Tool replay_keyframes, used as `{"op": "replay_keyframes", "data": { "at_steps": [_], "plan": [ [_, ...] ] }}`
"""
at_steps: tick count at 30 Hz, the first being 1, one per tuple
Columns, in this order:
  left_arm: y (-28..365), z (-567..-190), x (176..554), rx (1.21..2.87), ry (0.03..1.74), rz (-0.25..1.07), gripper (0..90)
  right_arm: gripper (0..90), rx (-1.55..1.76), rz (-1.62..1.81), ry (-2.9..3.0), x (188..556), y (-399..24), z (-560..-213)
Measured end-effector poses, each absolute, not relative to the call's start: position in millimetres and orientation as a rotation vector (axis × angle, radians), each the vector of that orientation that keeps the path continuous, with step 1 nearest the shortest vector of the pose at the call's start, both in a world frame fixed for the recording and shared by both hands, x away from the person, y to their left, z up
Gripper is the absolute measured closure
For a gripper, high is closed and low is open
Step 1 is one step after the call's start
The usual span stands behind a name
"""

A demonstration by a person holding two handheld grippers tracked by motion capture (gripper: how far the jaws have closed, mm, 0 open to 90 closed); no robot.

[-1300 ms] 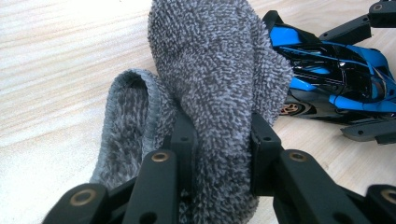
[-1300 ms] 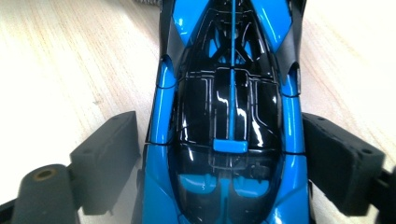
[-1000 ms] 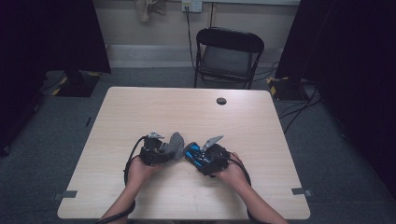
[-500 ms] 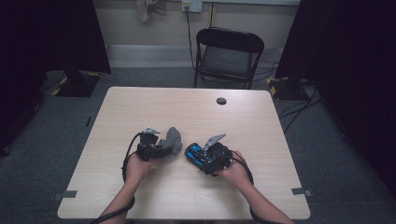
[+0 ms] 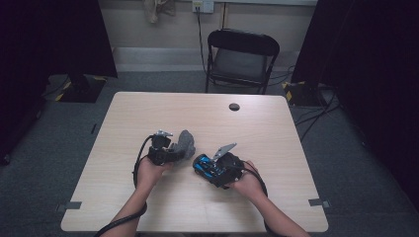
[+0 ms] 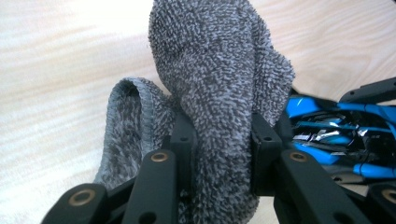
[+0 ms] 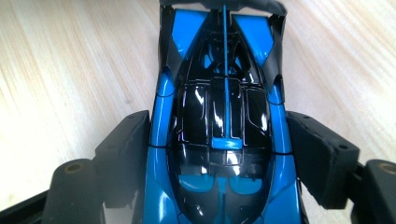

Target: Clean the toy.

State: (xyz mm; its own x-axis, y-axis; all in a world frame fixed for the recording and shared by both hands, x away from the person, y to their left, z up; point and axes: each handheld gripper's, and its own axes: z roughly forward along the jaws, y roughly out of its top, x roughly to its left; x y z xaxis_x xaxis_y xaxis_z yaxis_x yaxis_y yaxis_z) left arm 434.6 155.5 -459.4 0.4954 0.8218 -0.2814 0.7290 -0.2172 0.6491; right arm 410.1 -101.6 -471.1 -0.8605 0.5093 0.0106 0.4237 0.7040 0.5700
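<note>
L gripper clamps grey cloth, now shifted slightly left, away from toy car. R gripper grips car. Wipe contact looks broken.

Recording studio: black curtains, lone table.

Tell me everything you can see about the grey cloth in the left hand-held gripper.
The grey cloth looks like looped terry towelling, flecked light and dark grey, with a stitched hem curling at one side. It is bunched and stands up, pinched between the jaws of the left hand-held gripper just above the wooden table, beside a blue toy car.
</note>
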Motion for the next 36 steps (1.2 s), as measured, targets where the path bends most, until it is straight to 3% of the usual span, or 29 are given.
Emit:
{"op": "replay_keyframes", "data": {
  "at_steps": [12, 18, 22, 36],
  "plan": [
    [146.7, -469.2, 429.8, 2.030, 1.250, 0.132, 68.7, 23.6, 0.718, 0.856, 2.749, 408.0, -101.7, -480.4],
    [145.6, -471.3, 428.0, 2.040, 1.245, 0.120, 68.7, 16.8, 0.731, 0.858, 2.740, 415.5, -96.0, -482.7],
    [146.0, -472.0, 426.8, 2.045, 1.238, 0.123, 68.8, 25.1, 0.753, 0.891, 2.743, 415.9, -96.1, -485.4],
    [147.6, -468.2, 425.9, 2.030, 1.241, 0.122, 68.7, 26.3, 0.838, 0.898, 2.778, 417.4, -99.5, -479.8]
  ]
}}
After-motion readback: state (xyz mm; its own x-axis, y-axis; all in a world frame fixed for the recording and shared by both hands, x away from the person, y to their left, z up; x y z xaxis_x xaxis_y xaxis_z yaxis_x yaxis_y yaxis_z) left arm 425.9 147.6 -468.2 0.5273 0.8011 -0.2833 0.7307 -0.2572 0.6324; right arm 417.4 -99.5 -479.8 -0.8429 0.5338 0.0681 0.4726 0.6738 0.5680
